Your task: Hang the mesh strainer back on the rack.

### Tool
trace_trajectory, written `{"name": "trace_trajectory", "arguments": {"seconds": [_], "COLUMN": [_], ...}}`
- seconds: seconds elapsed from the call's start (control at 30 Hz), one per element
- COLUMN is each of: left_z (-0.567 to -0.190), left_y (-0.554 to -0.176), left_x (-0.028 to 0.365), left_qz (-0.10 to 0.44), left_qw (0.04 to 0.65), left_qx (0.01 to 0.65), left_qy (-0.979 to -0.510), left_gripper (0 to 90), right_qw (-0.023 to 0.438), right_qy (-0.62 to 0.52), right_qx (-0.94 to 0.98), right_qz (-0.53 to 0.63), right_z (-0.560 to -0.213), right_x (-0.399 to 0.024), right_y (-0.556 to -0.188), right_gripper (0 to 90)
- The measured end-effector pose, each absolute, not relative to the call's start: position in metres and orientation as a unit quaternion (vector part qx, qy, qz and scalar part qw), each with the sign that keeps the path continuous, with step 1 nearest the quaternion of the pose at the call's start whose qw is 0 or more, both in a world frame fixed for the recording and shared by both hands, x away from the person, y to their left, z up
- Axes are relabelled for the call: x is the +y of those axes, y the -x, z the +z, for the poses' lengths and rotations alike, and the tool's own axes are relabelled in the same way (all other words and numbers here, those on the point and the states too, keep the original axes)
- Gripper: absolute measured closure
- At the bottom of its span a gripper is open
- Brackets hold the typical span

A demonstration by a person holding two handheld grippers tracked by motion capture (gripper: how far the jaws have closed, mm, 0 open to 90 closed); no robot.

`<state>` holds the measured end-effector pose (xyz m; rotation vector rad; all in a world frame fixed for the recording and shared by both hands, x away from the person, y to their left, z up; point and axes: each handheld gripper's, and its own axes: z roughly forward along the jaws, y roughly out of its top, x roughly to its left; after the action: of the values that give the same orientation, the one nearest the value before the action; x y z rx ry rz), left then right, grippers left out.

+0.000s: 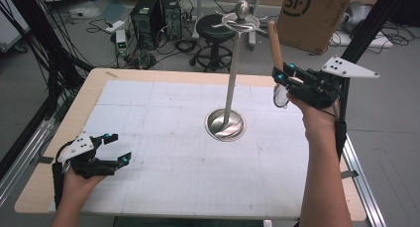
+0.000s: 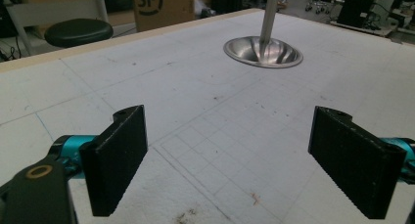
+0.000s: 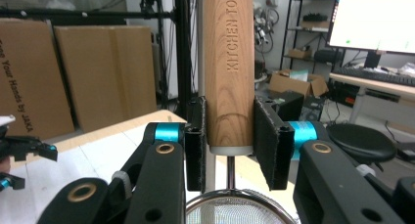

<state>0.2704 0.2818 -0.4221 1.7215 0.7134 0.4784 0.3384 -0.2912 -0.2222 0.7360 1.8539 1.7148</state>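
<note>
Right hand-held gripper [image 3: 229, 143] around strainer handle [image 3: 229, 62]

A light-brown wooden handle [image 3: 229, 67] (lettered "KITCHEN TOO"), silver stand [image 1: 225, 124], white gridded mat [image 1: 168, 152].

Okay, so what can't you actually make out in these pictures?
- Strainer: the right gripper view's bottom edge crops the mesh bowl; in the high view the right claw partly covers it.
- Wooden handle: its top runs off the right gripper view, so the engraved wording is incomplete.
- Metal stand: the left gripper view's top edge crops its pole; the hooks in the high view are too small to count.
</note>
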Motion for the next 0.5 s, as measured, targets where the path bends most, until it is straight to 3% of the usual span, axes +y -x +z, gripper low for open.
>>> {"name": "trace_trajectory", "arguments": {"seconds": [0.5], "left_z": [-0.422], "left_y": [-0.27], "left_x": [0.282], "left_qz": [0.204], "left_qw": [0.572], "left_qx": [0.305], "left_qy": [-0.734], "left_gripper": [15.2], "right_qw": [0.237], "right_qy": [-0.274], "right_qx": [0.698], "right_qz": [0.617], "right_z": [-0.231], "right_x": [-0.277], "right_y": [-0.351], "right_gripper": [68.5]}}
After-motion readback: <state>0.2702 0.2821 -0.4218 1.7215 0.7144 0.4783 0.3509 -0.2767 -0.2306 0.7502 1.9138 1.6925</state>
